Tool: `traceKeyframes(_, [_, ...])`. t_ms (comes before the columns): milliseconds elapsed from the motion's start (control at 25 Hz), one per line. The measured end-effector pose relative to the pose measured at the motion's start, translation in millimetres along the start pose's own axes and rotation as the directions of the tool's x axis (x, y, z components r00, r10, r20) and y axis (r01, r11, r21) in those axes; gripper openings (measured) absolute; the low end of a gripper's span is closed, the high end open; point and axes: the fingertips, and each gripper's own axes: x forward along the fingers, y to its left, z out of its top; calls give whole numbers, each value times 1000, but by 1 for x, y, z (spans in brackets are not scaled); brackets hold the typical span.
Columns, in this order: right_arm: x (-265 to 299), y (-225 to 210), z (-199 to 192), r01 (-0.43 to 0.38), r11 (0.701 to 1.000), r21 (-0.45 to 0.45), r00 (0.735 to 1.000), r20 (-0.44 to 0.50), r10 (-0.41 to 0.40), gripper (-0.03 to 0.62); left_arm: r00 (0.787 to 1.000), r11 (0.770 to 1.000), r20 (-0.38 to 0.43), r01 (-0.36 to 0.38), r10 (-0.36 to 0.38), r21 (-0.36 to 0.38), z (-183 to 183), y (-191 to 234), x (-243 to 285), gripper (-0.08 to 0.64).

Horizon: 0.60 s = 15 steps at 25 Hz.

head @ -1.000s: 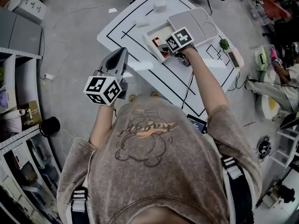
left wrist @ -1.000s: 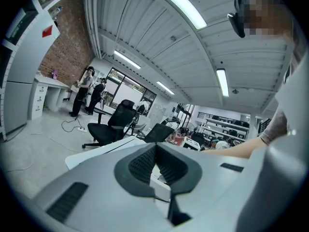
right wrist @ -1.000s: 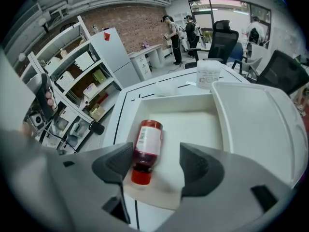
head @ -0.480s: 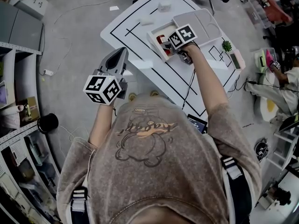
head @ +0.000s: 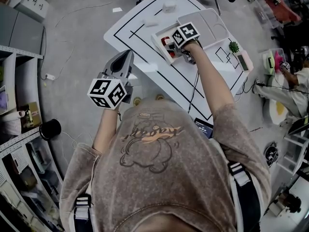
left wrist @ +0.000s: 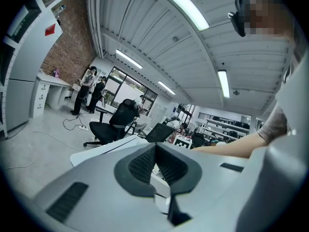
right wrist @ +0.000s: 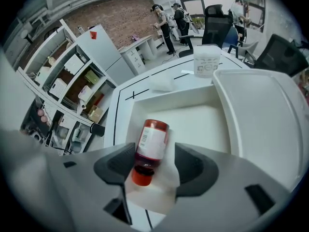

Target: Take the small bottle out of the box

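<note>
The right tool [right wrist: 154, 152] points steeply down into the open white box [right wrist: 198, 122] on the surface [head: 161, 79]. Its jaws have just been opening and stand fairly wide. The small bottle [right wrist: 151, 140] lies on its side on the box floor between them, red cap nearest the tool, not gripped. The left tool [left wrist: 155, 151], held beside the surface, is closed on nothing.

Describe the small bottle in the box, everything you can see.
The small bottle is dark red and see-through, with a white label and an orange-red cap. It lies on its side on the floor of the open white box, cap toward the camera, between the jaws of the right gripper, which have just been opening and do not clamp it.
</note>
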Motion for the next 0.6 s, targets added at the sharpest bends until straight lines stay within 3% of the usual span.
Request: traceKeyframes(600, [11, 0, 8, 7, 1000, 7, 1000, 12, -7, 233, 1000, 1000, -12, -15, 15, -5, -1, 8, 0, 8])
